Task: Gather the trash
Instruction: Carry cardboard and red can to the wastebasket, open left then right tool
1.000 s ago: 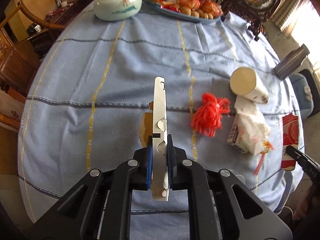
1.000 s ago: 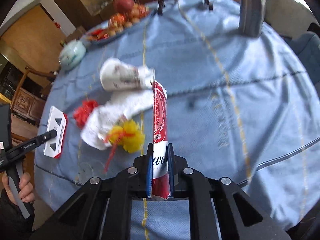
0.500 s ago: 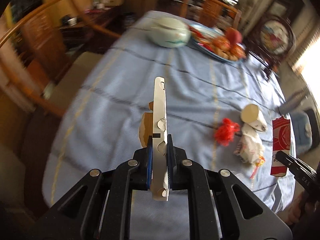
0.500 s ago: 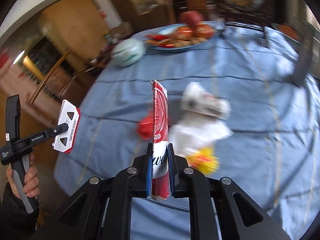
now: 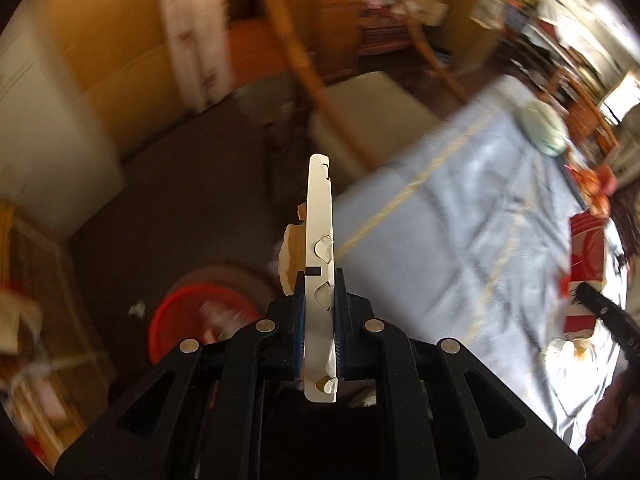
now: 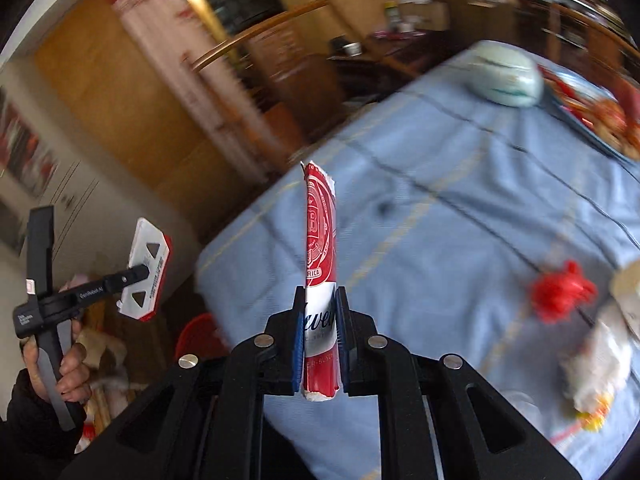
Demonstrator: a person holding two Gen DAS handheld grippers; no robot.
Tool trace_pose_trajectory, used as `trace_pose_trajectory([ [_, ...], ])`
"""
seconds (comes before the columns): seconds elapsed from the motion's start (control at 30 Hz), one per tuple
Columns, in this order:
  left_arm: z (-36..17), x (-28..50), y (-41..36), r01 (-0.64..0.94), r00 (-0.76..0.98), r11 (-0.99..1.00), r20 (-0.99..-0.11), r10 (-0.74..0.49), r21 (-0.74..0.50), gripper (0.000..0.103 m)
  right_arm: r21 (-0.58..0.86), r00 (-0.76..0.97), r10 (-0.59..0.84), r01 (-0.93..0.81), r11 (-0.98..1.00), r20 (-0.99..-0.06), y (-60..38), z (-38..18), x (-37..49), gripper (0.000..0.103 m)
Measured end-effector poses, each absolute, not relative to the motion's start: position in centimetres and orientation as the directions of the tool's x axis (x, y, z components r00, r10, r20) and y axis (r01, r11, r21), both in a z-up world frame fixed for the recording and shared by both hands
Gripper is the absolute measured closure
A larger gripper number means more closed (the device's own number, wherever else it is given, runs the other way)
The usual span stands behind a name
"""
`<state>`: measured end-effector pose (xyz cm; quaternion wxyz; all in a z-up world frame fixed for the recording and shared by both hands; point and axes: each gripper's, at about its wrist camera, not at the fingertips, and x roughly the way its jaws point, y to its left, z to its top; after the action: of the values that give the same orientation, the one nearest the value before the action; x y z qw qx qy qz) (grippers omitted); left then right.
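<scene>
My left gripper is shut on a flat white cardboard piece, held edge-on over the floor beside the table. A red bin with scraps in it stands on the floor below and to the left. My right gripper is shut on a flattened red and white beer carton piece, held above the table's left corner. In the right wrist view the left gripper holds its cardboard off the table. The red bin's rim shows under the table corner.
The table has a blue cloth. On it lie a red yarn tuft, crumpled white paper, a yellow tuft, a pale green lidded dish and a food plate. A wooden chair stands beside the table.
Both grippers have swung left, away from the table top toward the floor and the red bin. Each still holds its piece.
</scene>
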<state>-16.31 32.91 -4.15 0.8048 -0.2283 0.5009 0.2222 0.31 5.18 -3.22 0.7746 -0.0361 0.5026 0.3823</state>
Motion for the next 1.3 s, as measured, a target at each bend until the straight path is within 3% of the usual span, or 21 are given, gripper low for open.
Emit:
trace_pose_trajectory([
  [0.23,-7.9,-22.3,37.0,-0.721,0.31,0.676,-0.943,0.12,-0.151,0.088,0.31,0.14,0.556,-0.708,0.635,-0.819,9.9,-3.1,-1.5,0.089],
  [0.37,-8.3,-24.5,38.4,-0.769,0.293,0.621,-0.948,0.128,-0.154,0.057,0.307,0.104,0.555,-0.742,0.596,-0.825,12.5,-3.3,-2.6,0.089],
  [0.63,-6.5,-29.4,39.4,-0.836,0.277,0.535,-0.937,0.213,-0.126,0.037,0.342,-0.067,0.545,-0.84,0.422,-0.836,19.3,-5.2,-6.4,0.088],
  [0.9,-6.1,-36.0,40.0,-0.91,0.218,0.402,-0.942,0.256,-0.101,0.035,0.372,-0.256,0.481,-0.914,0.162,-0.839,27.4,-6.6,-13.1,0.087],
  [1.0,-5.9,-37.7,40.4,-0.929,0.2,0.359,-0.94,0.277,-0.092,0.032,0.383,-0.304,0.468,-0.92,0.082,-0.83,30.0,-6.6,-15.3,0.071],
  [1.3,-5.7,-36.9,42.1,-0.926,0.215,0.36,-0.939,0.268,-0.109,0.028,0.348,-0.245,0.503,-0.93,0.12,-0.829,30.0,-5.2,-14.2,0.066],
])
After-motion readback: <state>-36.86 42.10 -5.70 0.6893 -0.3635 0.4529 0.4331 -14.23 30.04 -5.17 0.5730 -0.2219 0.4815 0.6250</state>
